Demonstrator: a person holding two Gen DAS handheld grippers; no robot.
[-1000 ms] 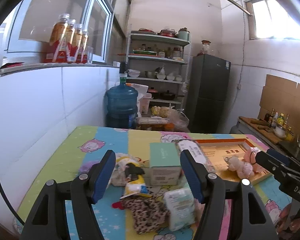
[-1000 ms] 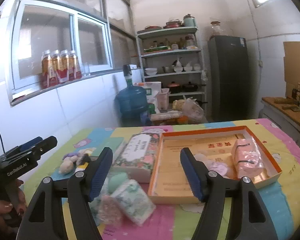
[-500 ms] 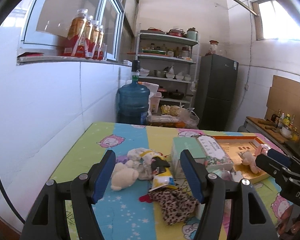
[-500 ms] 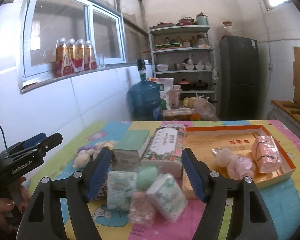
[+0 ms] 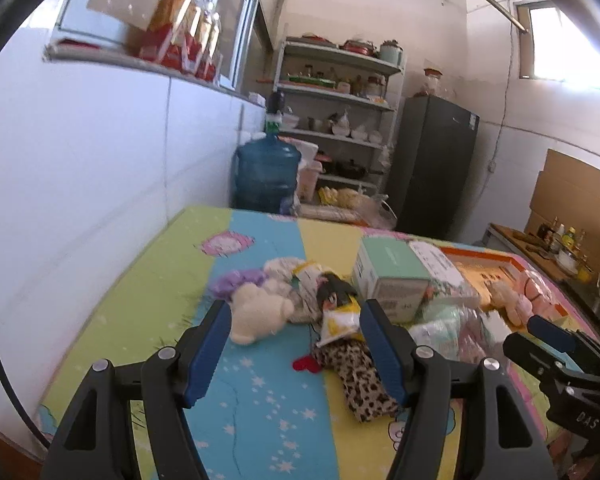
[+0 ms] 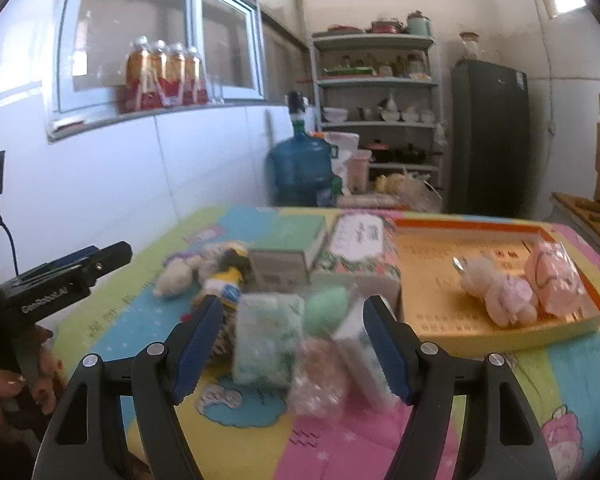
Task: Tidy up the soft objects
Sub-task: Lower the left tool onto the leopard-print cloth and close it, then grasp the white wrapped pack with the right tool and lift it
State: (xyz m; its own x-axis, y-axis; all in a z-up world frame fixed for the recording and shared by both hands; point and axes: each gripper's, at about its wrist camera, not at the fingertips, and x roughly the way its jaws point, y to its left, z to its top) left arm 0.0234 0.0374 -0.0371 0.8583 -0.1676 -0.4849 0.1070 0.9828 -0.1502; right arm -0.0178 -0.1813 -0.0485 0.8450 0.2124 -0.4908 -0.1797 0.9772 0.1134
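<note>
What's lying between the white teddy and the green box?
In the left wrist view, a small dark-haired doll and some crumpled soft bits lie between the white teddy and the green box.

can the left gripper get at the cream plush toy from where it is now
Probably yes. The left gripper is open and empty, and the cream plush toy lies just ahead near its left finger, with nothing on top and bare mat in front.

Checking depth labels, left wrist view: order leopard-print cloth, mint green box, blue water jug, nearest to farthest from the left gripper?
From the left gripper:
1. Leopard-print cloth, by the right finger.
2. Mint green box, mid-table, right of centre.
3. Blue water jug, beyond the table's far edge.
</note>
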